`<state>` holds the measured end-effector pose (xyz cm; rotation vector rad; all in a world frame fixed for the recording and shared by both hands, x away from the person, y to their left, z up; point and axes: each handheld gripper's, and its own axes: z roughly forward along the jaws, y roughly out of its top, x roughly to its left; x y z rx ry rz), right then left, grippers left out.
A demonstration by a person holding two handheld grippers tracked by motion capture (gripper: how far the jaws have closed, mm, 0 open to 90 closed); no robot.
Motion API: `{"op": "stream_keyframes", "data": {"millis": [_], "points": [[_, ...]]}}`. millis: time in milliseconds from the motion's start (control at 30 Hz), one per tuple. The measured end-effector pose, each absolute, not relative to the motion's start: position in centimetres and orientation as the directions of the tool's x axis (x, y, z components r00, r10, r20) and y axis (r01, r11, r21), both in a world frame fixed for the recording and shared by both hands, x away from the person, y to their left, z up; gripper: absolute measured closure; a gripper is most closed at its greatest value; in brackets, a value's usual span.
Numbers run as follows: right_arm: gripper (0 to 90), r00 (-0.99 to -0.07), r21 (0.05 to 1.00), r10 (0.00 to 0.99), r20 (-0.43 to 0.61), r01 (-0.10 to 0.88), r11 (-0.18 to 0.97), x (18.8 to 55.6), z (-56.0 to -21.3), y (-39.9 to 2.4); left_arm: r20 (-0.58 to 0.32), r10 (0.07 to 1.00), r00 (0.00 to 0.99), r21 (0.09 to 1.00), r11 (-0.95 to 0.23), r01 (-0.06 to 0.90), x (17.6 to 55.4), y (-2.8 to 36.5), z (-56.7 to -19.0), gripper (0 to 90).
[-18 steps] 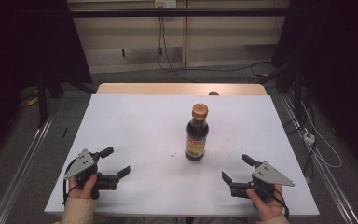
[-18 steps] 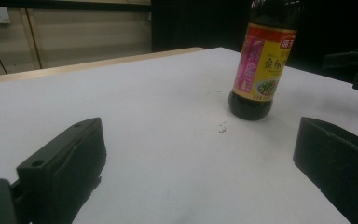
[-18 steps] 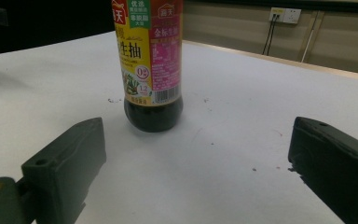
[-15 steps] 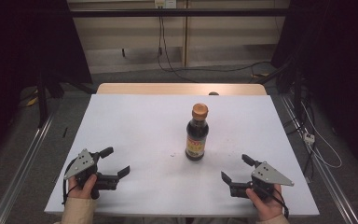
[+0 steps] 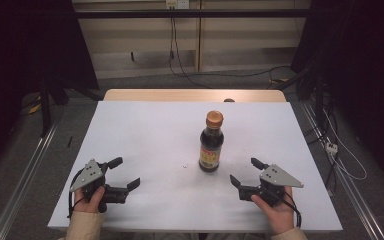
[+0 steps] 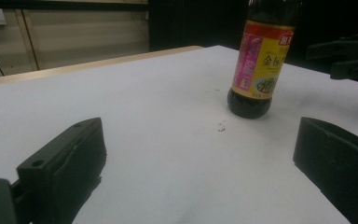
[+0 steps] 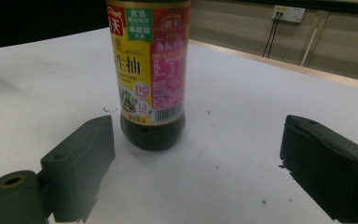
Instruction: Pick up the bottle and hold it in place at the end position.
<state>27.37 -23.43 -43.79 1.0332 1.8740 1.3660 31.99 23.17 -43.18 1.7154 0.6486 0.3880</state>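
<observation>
Nothing has changed since the moment before: bottle (image 5: 211, 142) stands upright mid-counter (image 5: 145, 130), untouched. Left gripper (image 5: 121, 173) and right gripper (image 5: 243, 171) rest near the front edge, jaws wide and empty, so grasping has not begun.

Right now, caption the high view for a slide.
Upright soy sauce bottle on white table, open left gripper and right gripper flanking it.

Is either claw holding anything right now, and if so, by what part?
Nothing is held. The left claw and right claw are both open, apart from the upright soy sauce bottle.
</observation>
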Motion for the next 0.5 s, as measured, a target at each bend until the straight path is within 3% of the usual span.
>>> {"op": "stream_keyframes", "data": {"millis": [167, 500], "points": [[13.5, -0.534, 0.954, 0.845, -0.024, 0.242, 0.18, 28.0, -43.4, -22.6, -0.079, 0.605, 0.793, 0.964, -0.156, 0.216, 32.0, 23.0, -43.3, 2.2], [13.9, -0.54, 0.959, 0.842, 0.013, 0.245, 0.143, 30.3, -43.2, -20.4, -0.079, 0.606, 0.791, 0.964, -0.157, 0.216, 31.8, 23.1, -43.3, 2.2]]}}
